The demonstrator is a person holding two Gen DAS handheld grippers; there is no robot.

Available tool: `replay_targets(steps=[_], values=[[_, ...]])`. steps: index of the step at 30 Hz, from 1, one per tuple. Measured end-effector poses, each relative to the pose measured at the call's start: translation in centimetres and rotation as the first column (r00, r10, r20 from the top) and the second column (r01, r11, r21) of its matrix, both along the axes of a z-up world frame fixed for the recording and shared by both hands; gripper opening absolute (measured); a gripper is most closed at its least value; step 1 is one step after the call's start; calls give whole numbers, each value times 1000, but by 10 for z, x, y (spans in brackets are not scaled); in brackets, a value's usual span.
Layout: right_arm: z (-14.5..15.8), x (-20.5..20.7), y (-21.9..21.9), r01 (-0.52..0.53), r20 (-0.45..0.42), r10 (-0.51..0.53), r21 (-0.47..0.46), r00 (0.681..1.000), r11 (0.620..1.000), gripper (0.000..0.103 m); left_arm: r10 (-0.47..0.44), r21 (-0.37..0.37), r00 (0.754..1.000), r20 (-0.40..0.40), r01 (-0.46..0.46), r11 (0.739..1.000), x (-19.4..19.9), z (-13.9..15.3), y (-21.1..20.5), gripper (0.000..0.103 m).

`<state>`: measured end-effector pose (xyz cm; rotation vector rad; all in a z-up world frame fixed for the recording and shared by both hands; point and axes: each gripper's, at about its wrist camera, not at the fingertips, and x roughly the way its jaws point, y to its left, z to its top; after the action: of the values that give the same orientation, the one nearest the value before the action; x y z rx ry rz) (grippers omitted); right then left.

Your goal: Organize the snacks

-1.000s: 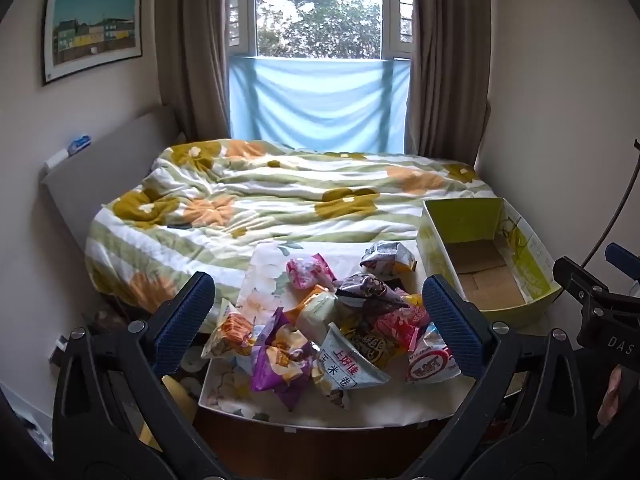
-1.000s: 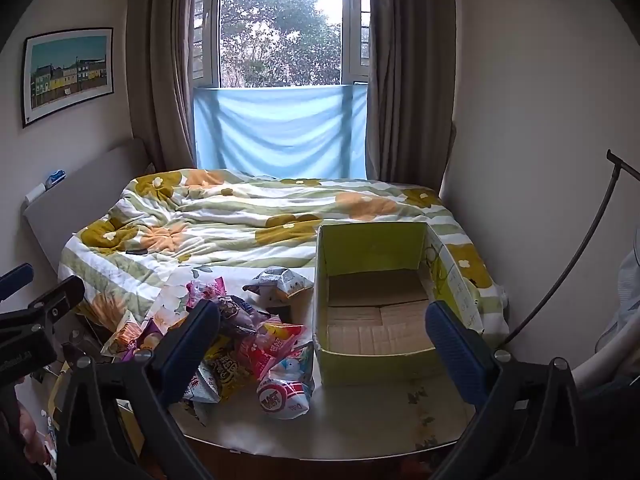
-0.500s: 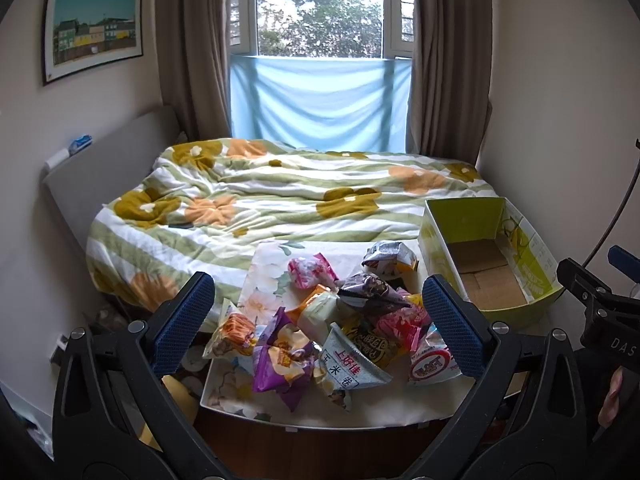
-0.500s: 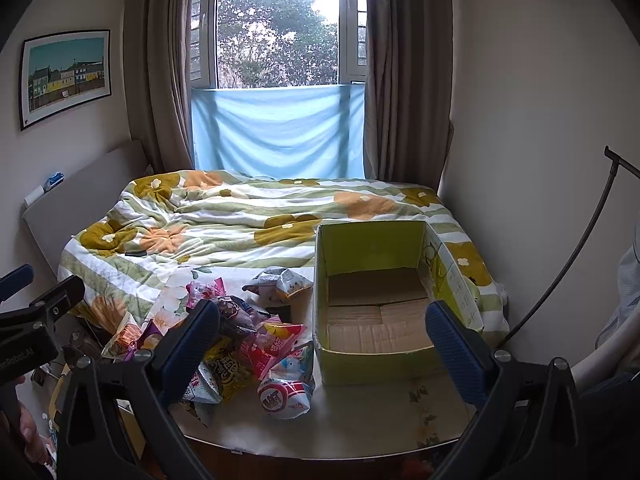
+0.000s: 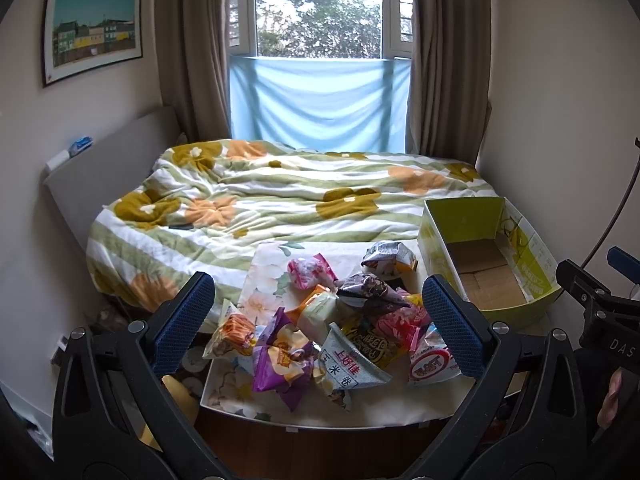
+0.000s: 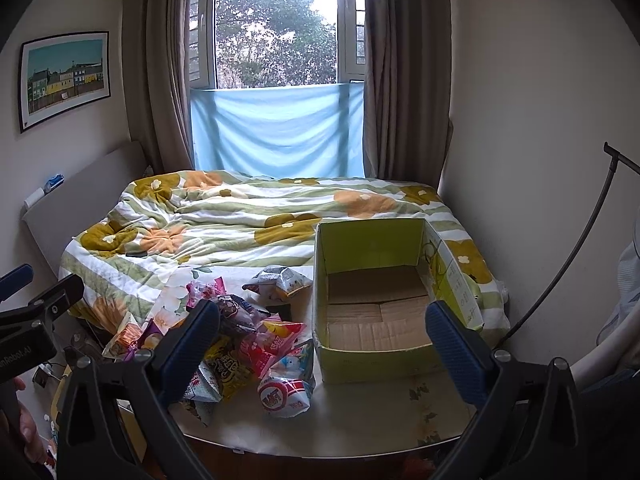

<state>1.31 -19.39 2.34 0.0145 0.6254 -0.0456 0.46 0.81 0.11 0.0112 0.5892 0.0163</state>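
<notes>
Snack pile (image 5: 332,332) on table (image 6: 360,420), box (image 6: 376,304) right, bed (image 5: 280,200) behind

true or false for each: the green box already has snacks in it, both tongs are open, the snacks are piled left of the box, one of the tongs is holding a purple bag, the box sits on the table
1. The green box already holds snacks. False: only its bare cardboard floor shows.
2. The left tongs and right tongs are both open. True.
3. The snack pile lies left of the box. True.
4. One of the tongs holds the purple bag. False: it lies in the pile; both tongs are empty.
5. The box sits on the table. True.
</notes>
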Motion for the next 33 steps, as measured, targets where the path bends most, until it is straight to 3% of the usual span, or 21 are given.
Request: replay_targets(steps=[33], values=[[-1, -5, 4, -8, -8, 8, 13, 1000, 1000, 102, -2, 15, 1000, -3, 2, 1000, -3, 2, -12, 103]])
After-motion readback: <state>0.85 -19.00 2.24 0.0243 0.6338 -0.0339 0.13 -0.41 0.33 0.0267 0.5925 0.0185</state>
